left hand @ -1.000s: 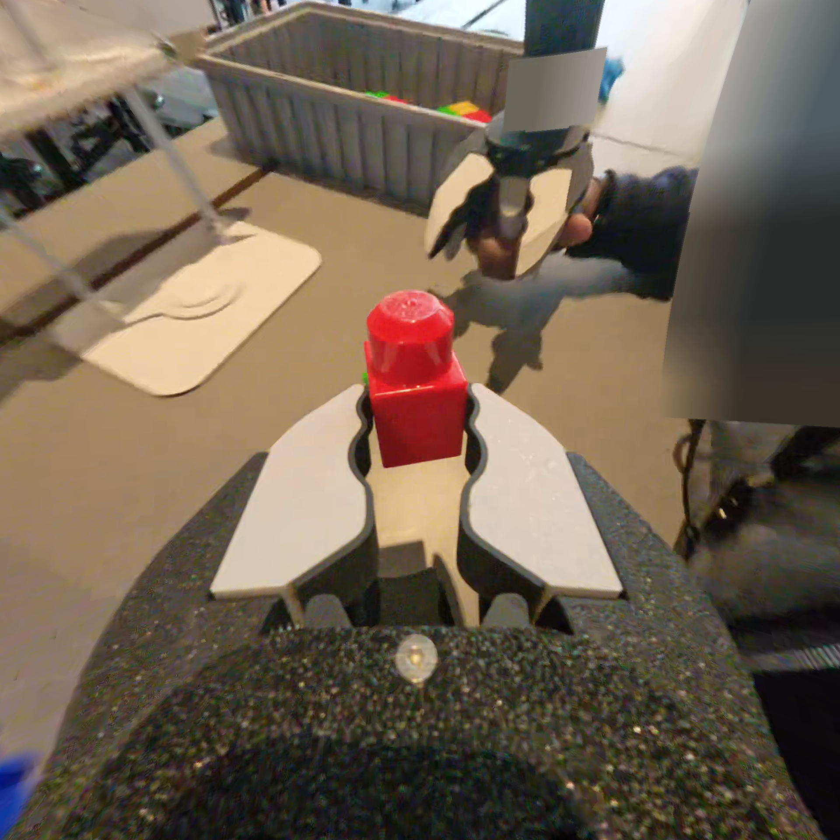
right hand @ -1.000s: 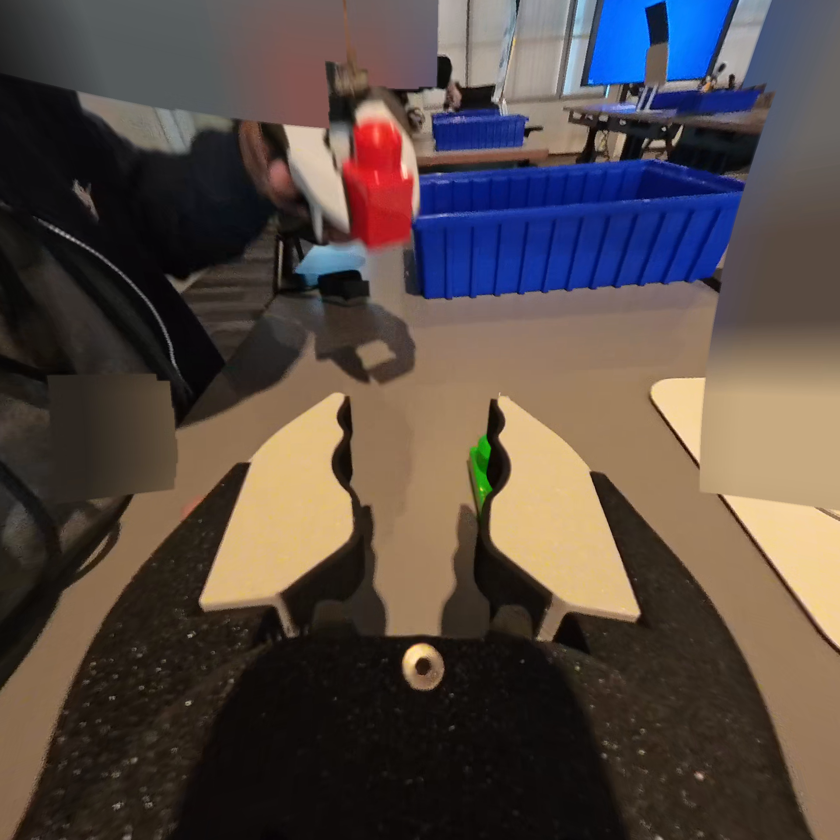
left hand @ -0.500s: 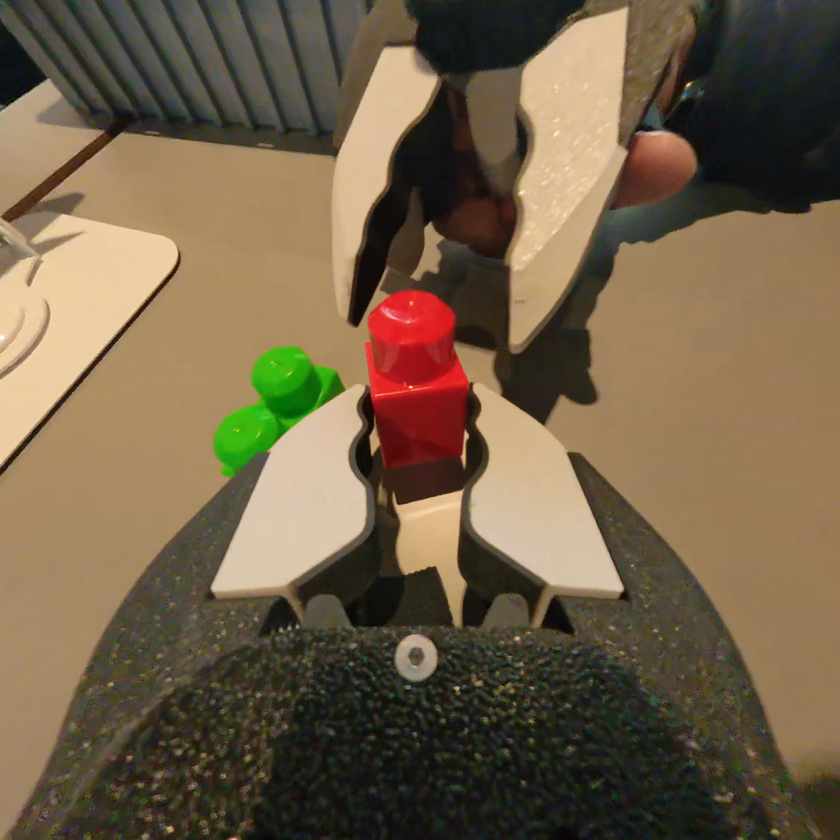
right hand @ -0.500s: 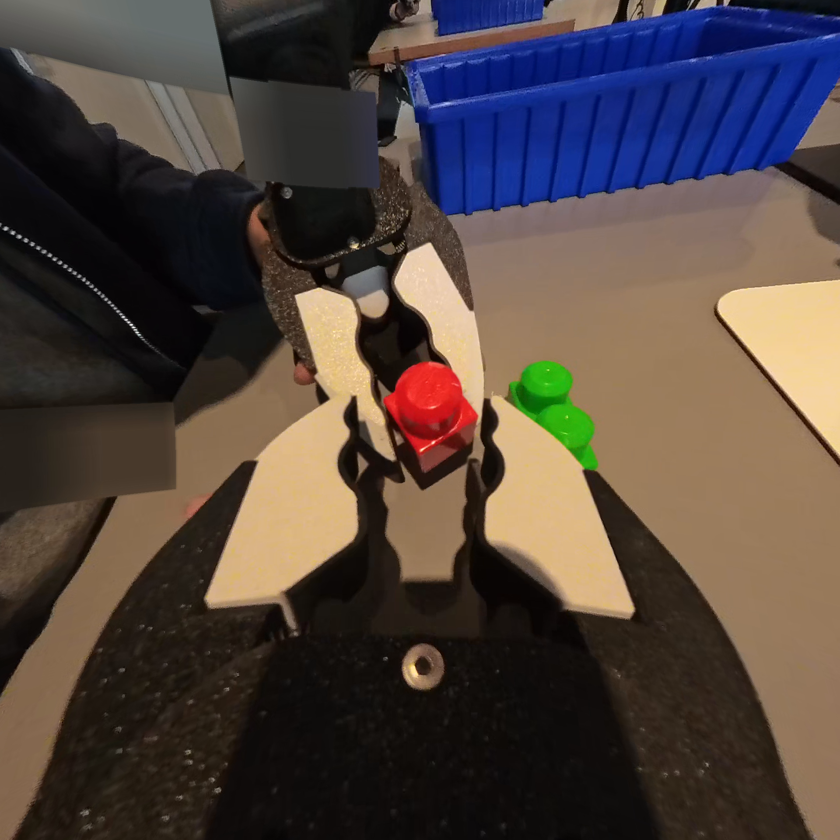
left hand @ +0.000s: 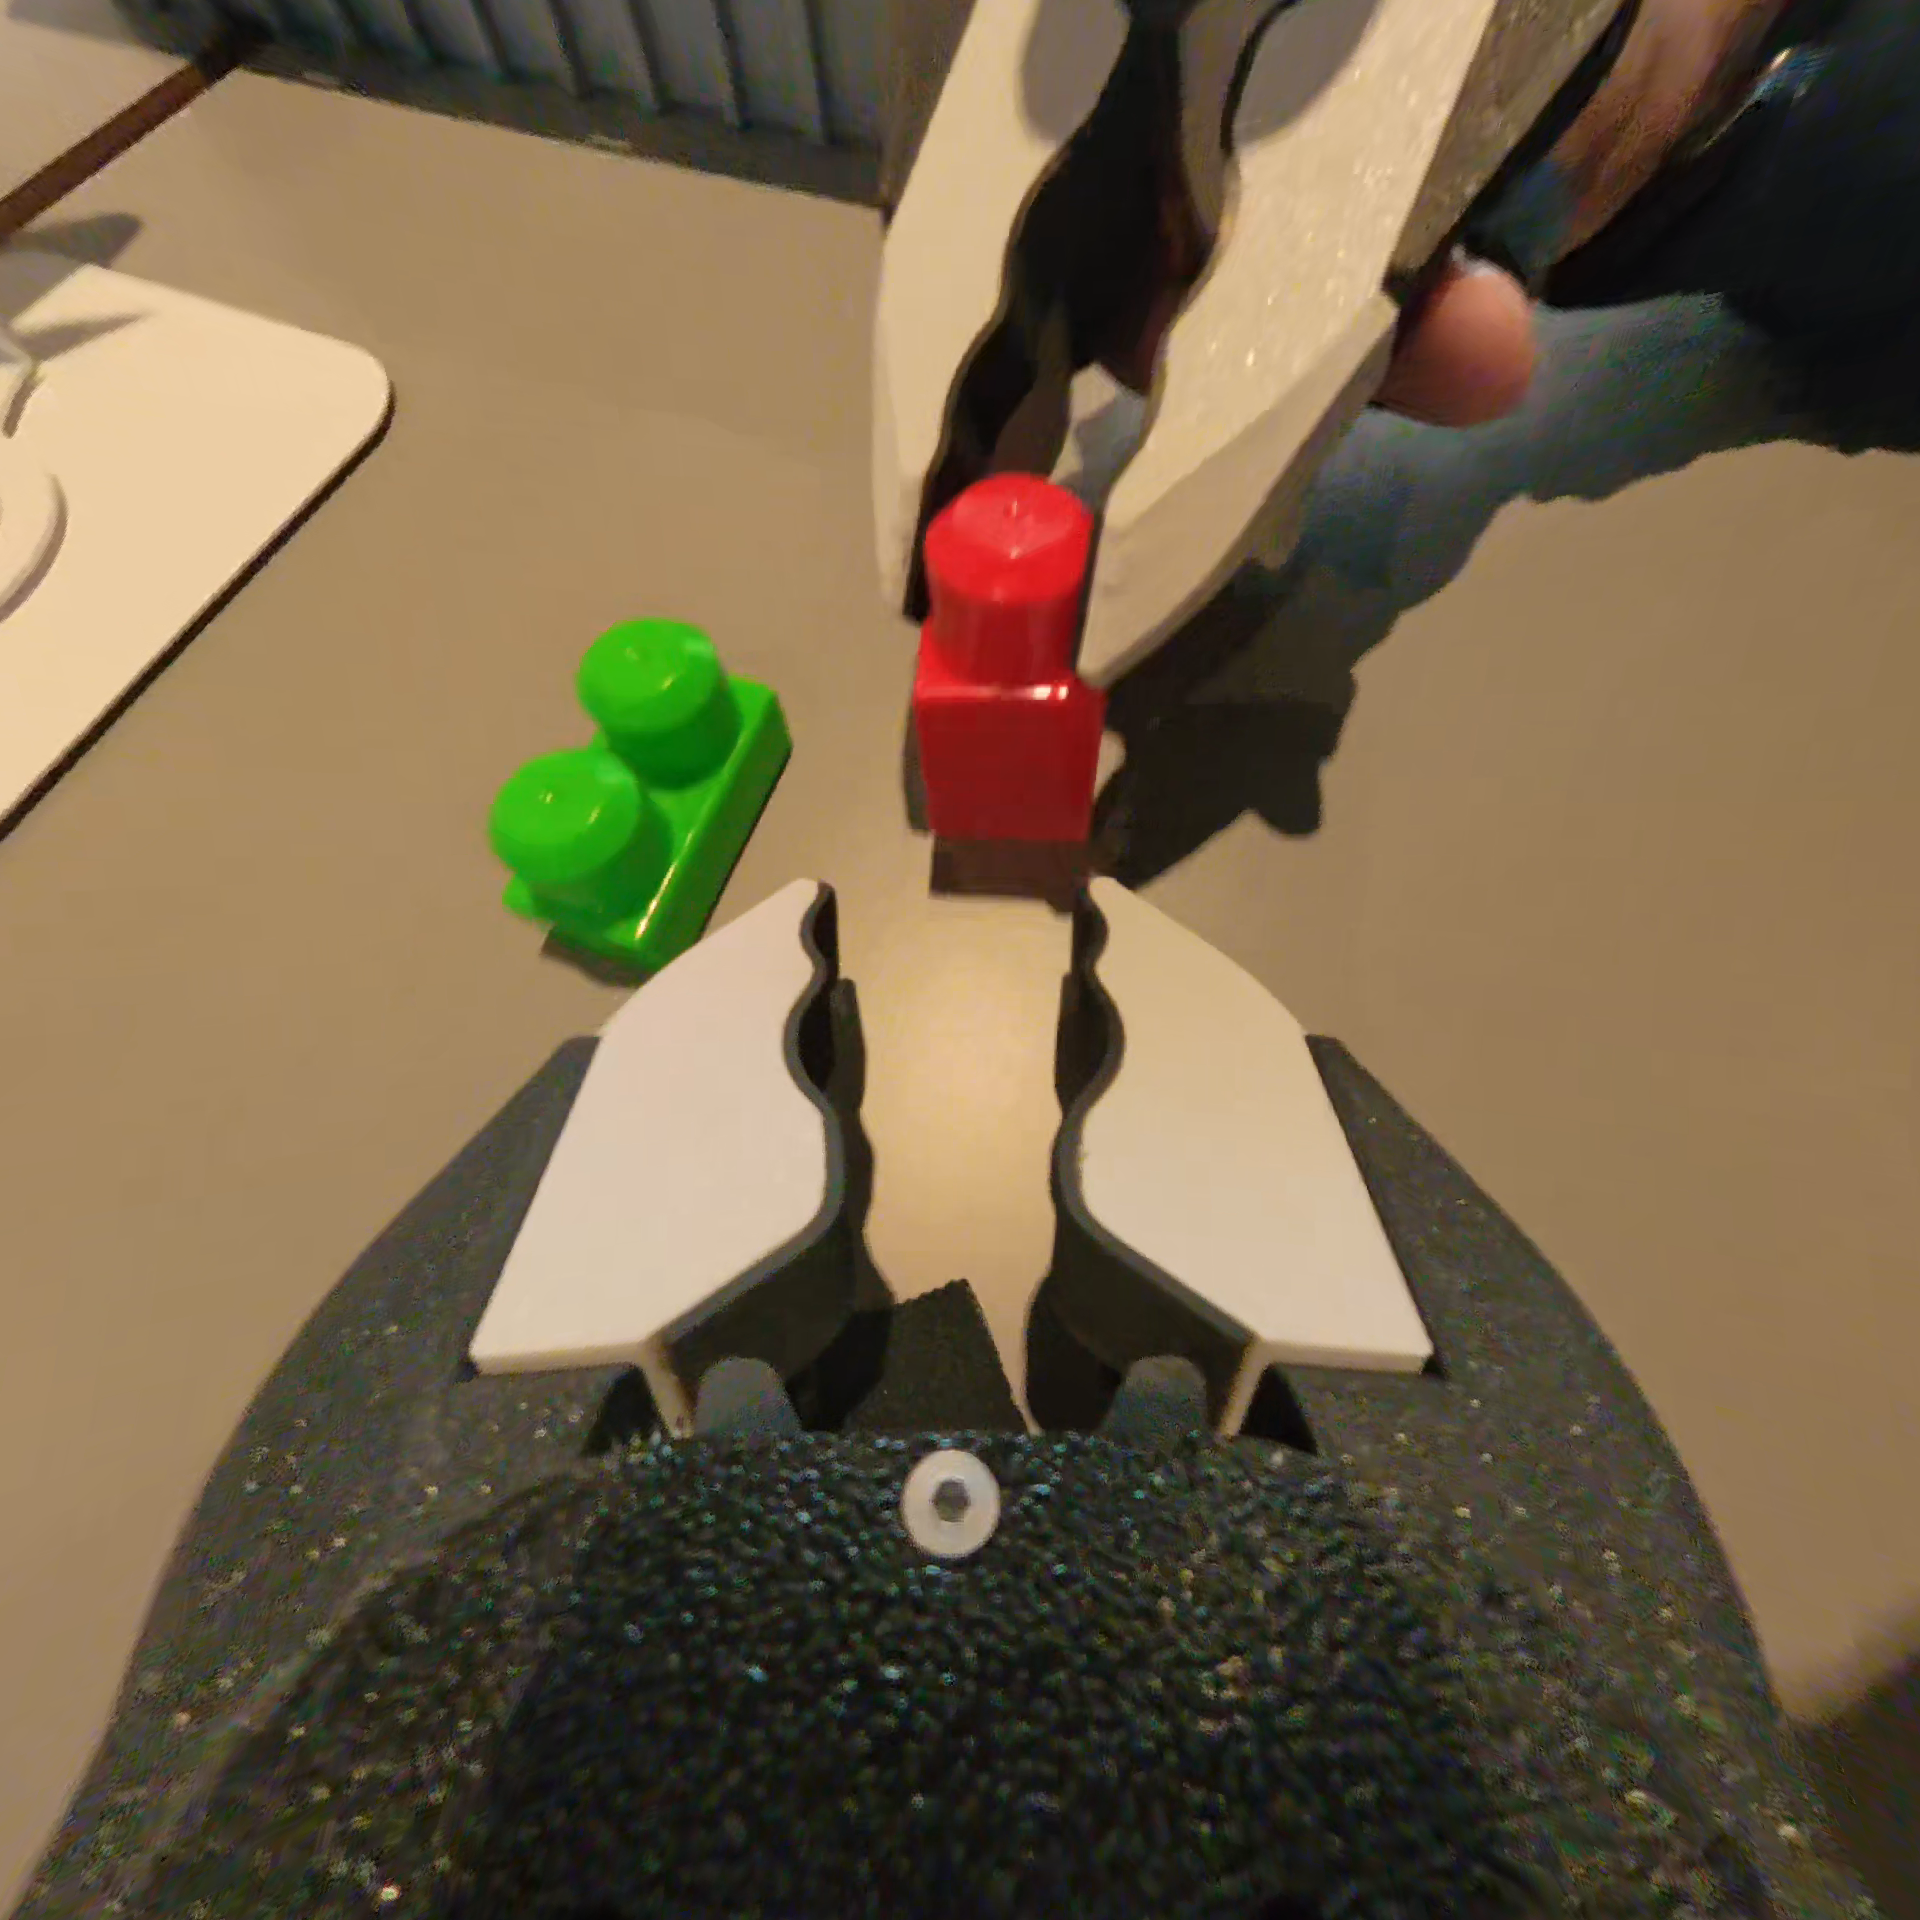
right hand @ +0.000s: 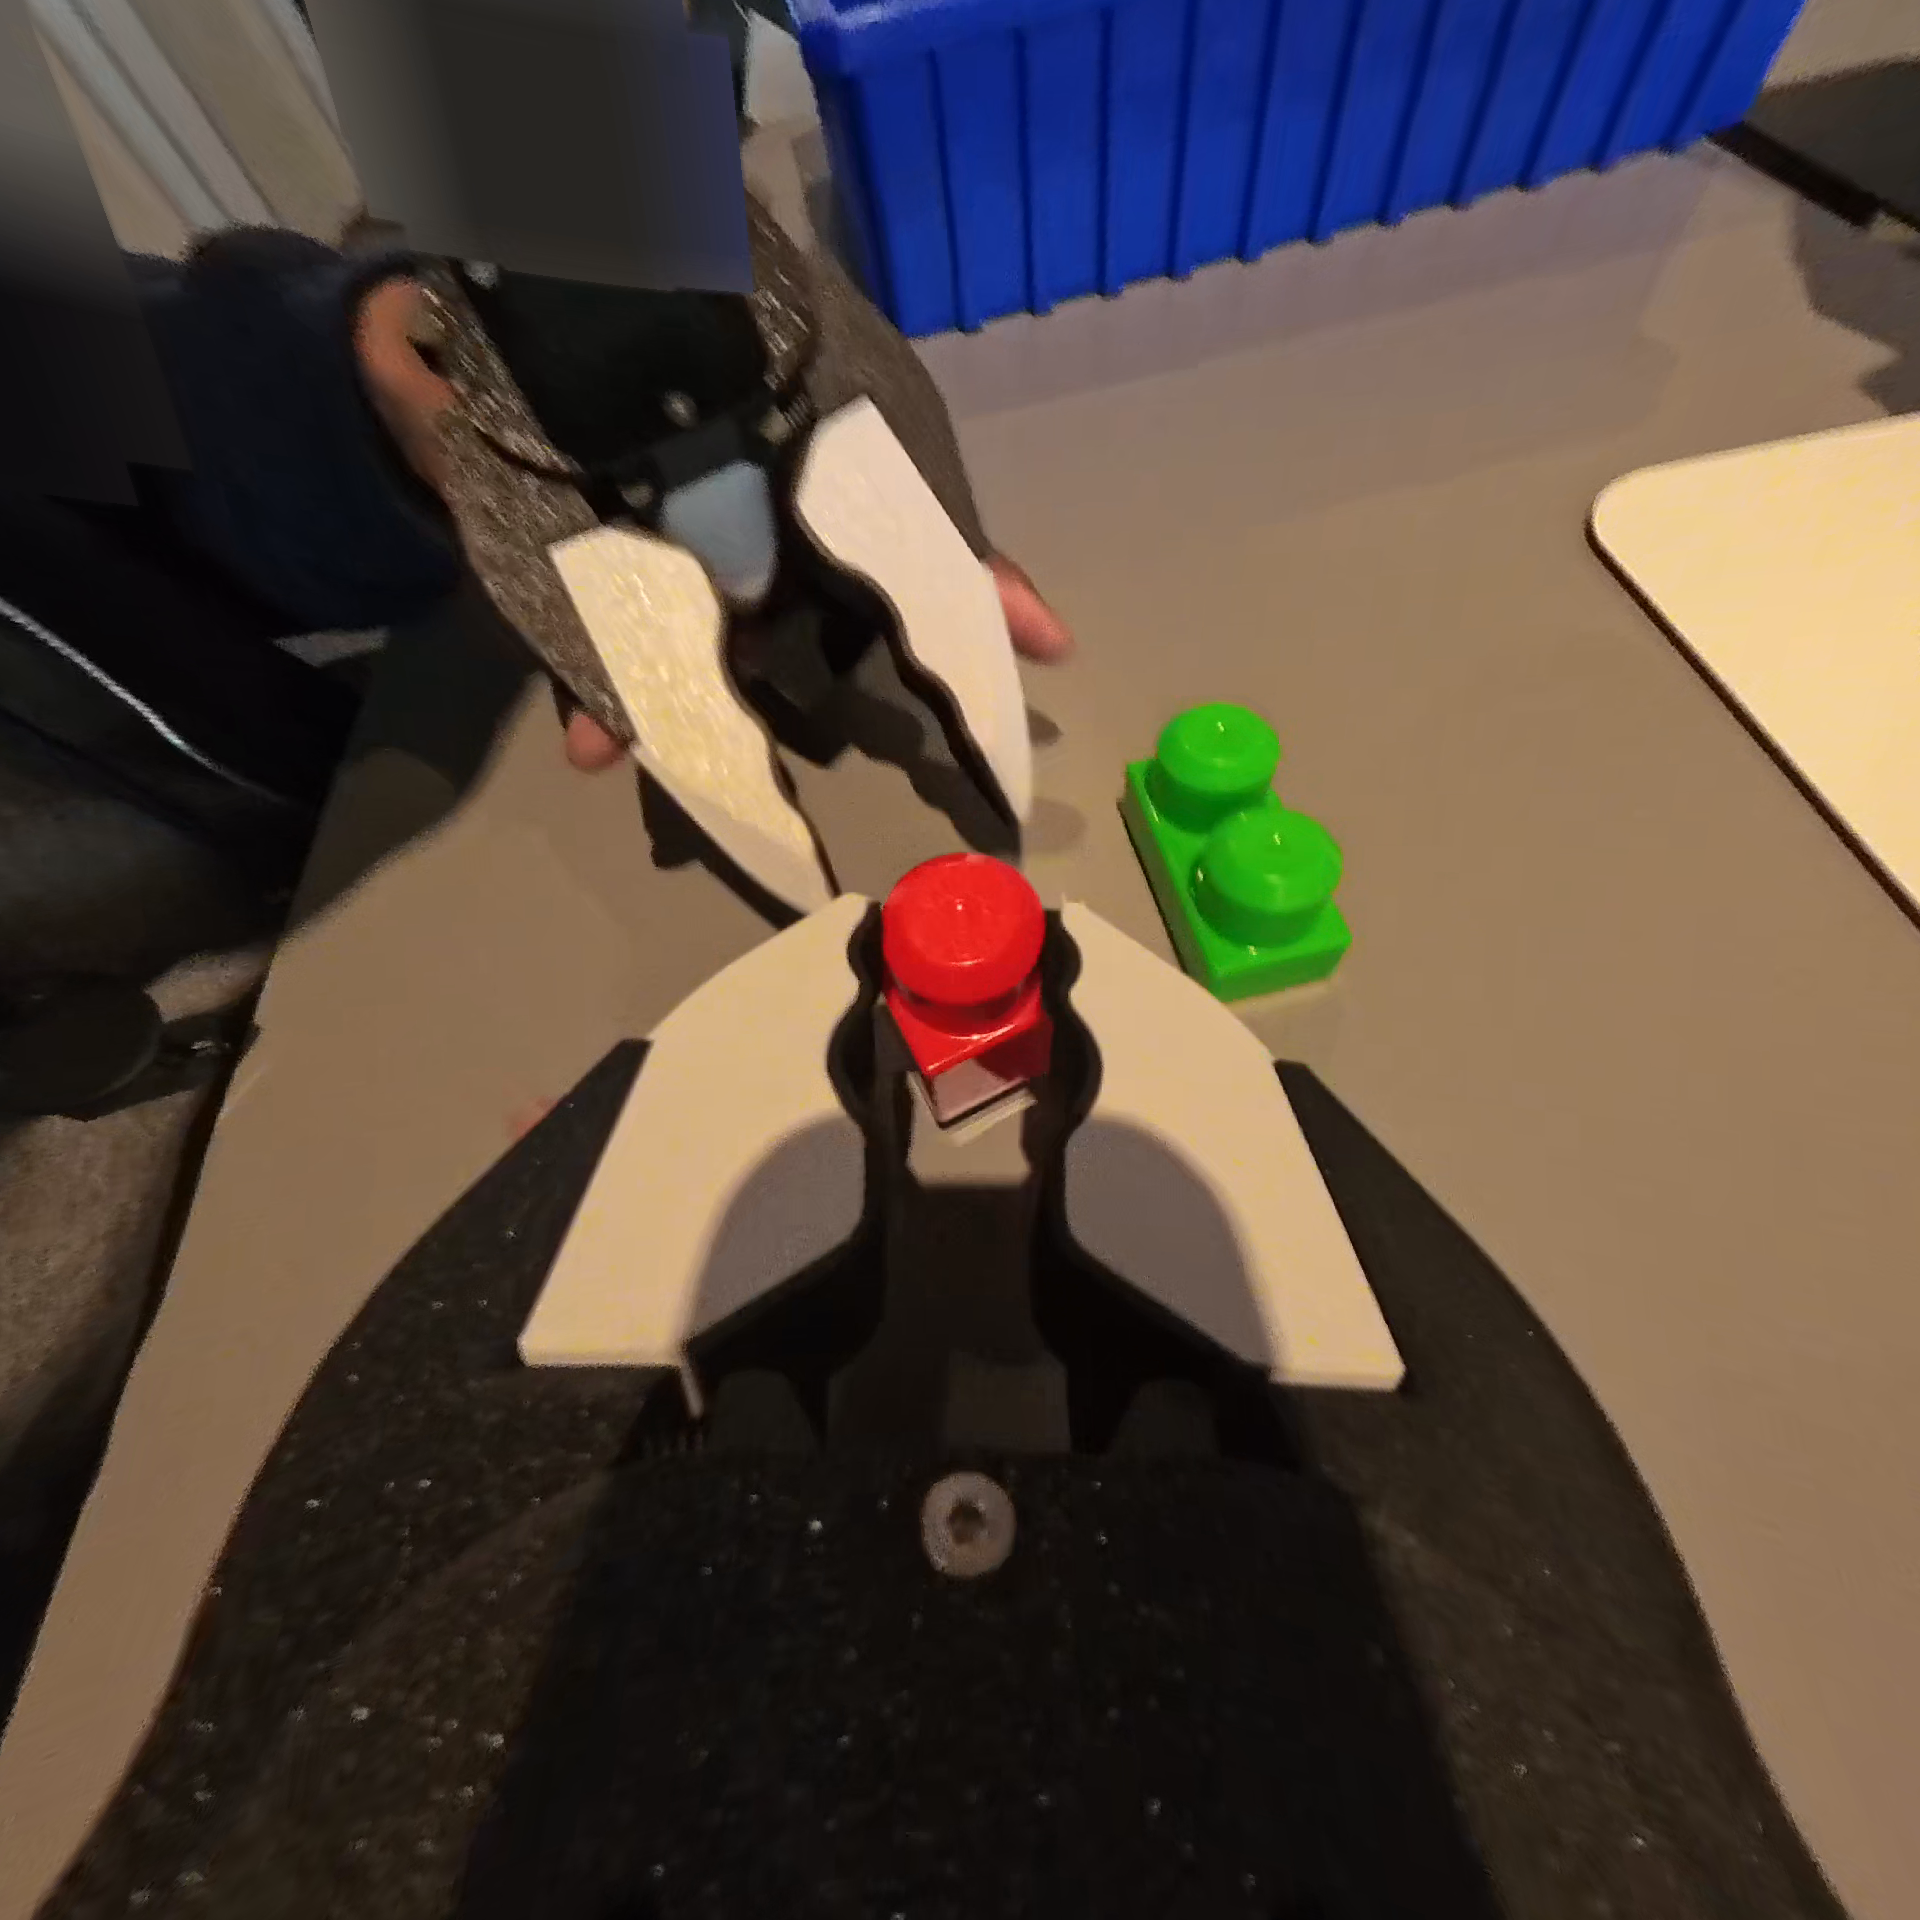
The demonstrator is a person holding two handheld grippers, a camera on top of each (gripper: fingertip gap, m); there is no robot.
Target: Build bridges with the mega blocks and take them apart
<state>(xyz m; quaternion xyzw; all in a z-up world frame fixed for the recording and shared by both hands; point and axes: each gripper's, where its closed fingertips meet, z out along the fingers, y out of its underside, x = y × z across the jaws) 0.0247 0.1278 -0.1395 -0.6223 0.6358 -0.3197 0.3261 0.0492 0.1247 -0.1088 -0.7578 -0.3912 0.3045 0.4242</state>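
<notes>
Red block [left hand: 1003, 717] stands stud-up in the right hand-held gripper [right hand: 961, 925].

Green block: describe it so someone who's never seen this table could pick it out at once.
On the grey table, between the blue bin and the white mat, two blocks stand close together, apart. The green block is the low, wide one with two studs, lying free; its neighbour, the red block, is single-stud and sits between the right gripper tips.
</notes>
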